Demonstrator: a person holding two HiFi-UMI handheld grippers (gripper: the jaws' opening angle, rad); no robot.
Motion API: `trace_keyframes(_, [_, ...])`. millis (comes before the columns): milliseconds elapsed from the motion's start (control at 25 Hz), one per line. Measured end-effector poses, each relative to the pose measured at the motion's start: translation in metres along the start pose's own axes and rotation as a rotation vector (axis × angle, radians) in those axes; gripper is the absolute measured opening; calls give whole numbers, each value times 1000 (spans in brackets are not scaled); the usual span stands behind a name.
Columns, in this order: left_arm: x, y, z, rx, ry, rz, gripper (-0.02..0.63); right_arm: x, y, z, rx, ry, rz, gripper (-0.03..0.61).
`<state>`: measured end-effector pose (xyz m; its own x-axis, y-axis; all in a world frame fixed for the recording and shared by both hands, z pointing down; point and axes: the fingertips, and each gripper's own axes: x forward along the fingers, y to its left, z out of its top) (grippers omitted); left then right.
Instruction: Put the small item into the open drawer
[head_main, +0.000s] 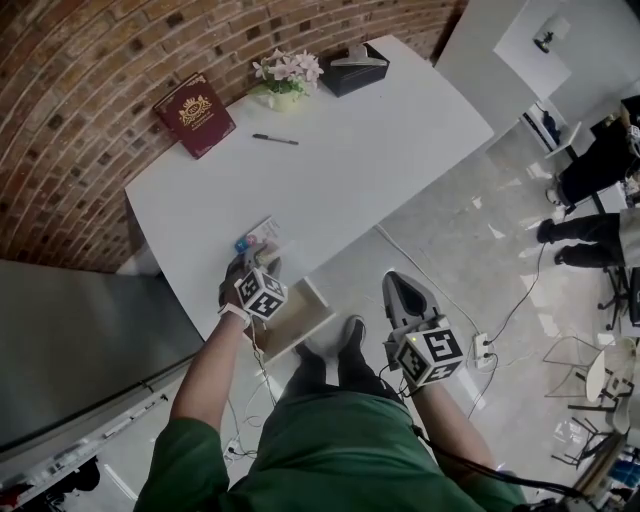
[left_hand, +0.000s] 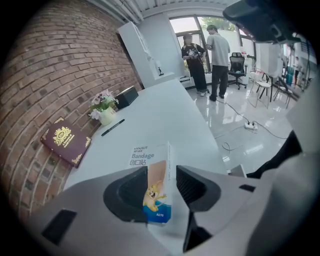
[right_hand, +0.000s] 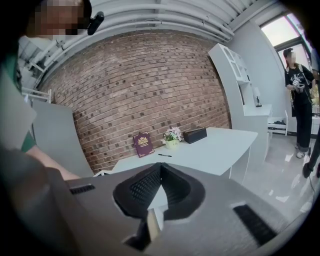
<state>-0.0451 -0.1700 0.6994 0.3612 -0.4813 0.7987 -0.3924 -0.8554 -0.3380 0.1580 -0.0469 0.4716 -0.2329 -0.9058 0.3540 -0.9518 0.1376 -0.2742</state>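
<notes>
Left gripper (left_hand: 161, 174) has its jaws apart around the bandage box (left_hand: 154, 167). The box stands on edge between the pads, against or nearly against one, with a clear gap at the other. My read is there's no squeeze on it yet. The box sits on the white table (head_main: 380, 150) at the near edge. The open drawer (head_main: 300, 320) is just below that edge, next to the gripper.

Risks:
- The box is thin, light cardboard on a narrow side. Uneven closing likely tips or skates it before both pads bite.
- It's close to the edge, so a shove could send it to the floor instead of the drawer.
- A hard clamp could crush it (looks hollow, can't confirm).

Right gripper (right_hand: 160, 167) is closed on nothing, off to the side over the floor, well apart from the drawer.

Around:
- Red book (head_main: 194, 114), pen (head_main: 274, 139), flower pot (head_main: 286, 78) and black box (head_main: 355, 70) are on the far side of the table, well clear.
- Nothing sits between box and drawer; only the table lip to get past.
- Floor cable (head_main: 440, 290) and power strip (head_main: 482, 348) are near the person's feet, not in the path.
</notes>
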Motion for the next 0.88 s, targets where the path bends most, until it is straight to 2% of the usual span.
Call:
trace_keyframes(160, [8,7,-2,-24,46,-54,170,2,-1,2,6,-5,-2,3])
trace_keyframes(320, [16,4,-8,17,116,-91,169,3,-5,0,25,-3,-10,3])
trace_keyframes(480, [16,-1,-6,87,151,-76,140,6,-9,-3,54,-3,-10,3])
trace_keyframes(520, [16,-3,-5,113,154,-65,111,7,-10,-3,60,-4,-8,3])
trace_keyframes(600, [16,-5,-5,142,156,-45,93,9,-11,-5,69,-5,-3,3])
trace_keyframes(720, [15,-4,-5,125,152,-33,81,12,-13,-8,81,-4,4,3])
trace_keyframes(800, [12,-3,-3,121,150,-26,36,13,-16,-10,89,-1,8,3])
trace_keyframes(880, [9,-3,-3,117,154,-21,34,14,-19,-11,103,2,14,3])
